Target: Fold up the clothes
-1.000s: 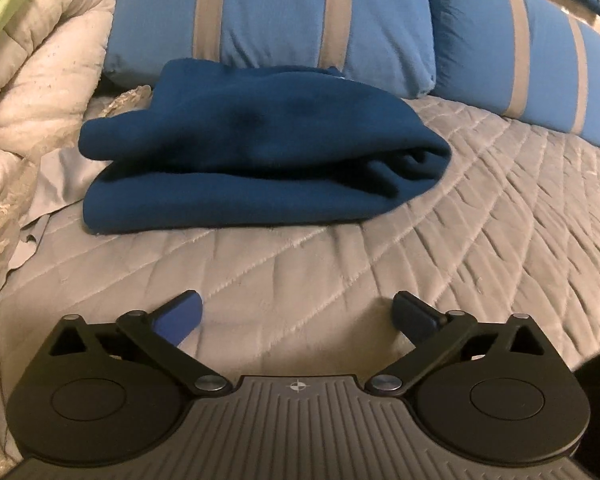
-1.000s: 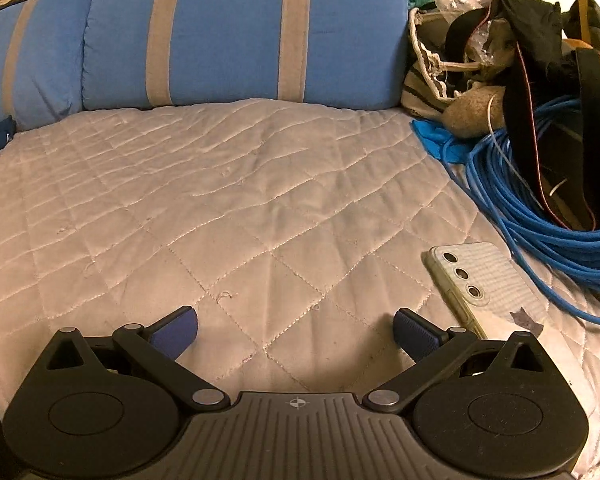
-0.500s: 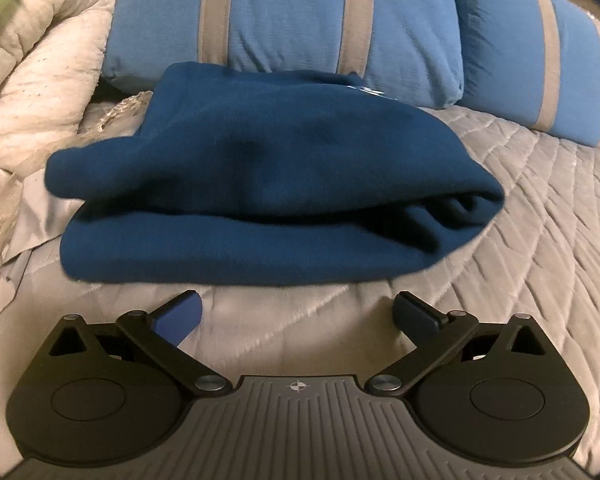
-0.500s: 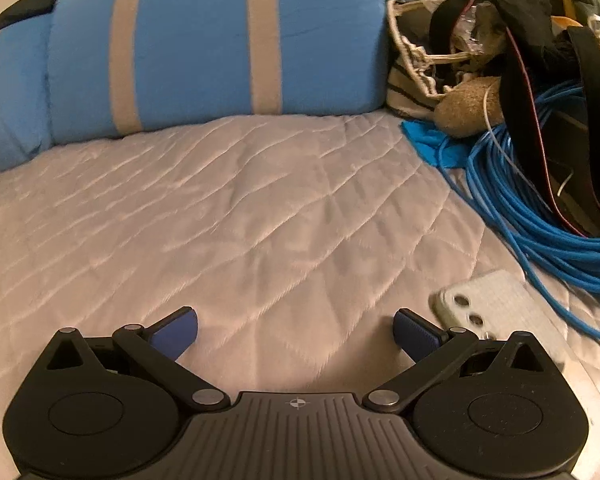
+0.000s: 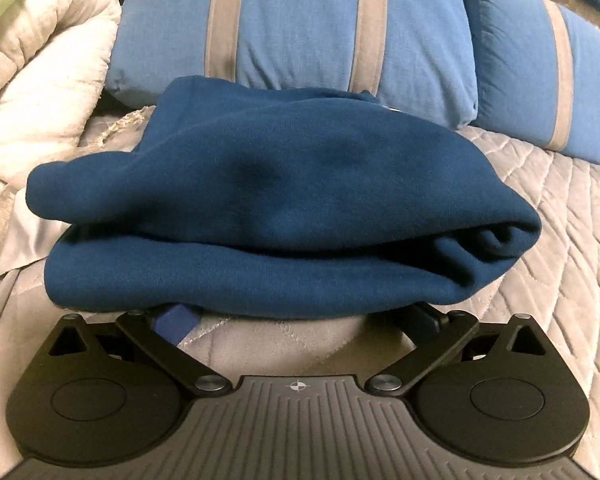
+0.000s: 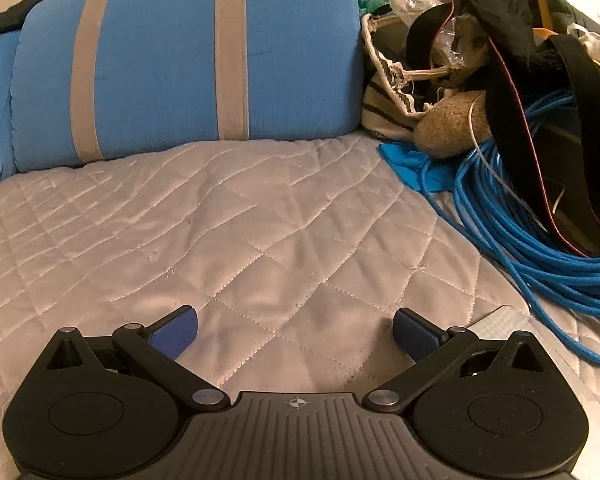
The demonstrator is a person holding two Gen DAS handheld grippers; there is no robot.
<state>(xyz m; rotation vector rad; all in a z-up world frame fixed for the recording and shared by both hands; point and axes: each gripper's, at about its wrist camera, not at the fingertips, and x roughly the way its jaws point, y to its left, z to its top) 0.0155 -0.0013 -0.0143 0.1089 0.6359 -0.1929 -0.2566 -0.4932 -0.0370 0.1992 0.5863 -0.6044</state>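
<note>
Left gripper (image 5: 298, 316): spread wide, grasping nothing; both finger pads are tucked just under the near edge of the sweater, so only one blue pad (image 5: 176, 320) shows clearly.
Sweater (image 5: 276, 208): one, dark blue, folded into a thick stack of at least two layers; it lies on the quilt straight ahead of the left fingers and overhangs their tips. Its rolled fold end sits ahead and to the right of the right finger.
Quilt (image 5: 560, 216): one, pale grey, diamond-stitched, under both grippers.
Pillows, left view: two, blue with grey stripes; one (image 5: 300, 24) stands directly behind the sweater, the other (image 5: 548, 64) further right of the fingers.
Duvet (image 5: 40, 80): one, cream, bunched up well left of the left finger.
Right gripper (image 6: 296, 330): spread wide, grasping nothing; two blue pads visible, both above bare quilt (image 6: 260, 220).
Pillows, right view: one full (image 6: 188, 56) ahead of the fingers, plus the edge of a second at the far left.
Cable (image 6: 540, 240): one blue coil, ahead and right of the right finger.
Phone (image 6: 504, 316): one, only a pale corner showing just beyond the right finger's linkage.
Clutter (image 6: 480, 60): a heap of straps, bags and a plush toy behind the cable; count unclear.
</note>
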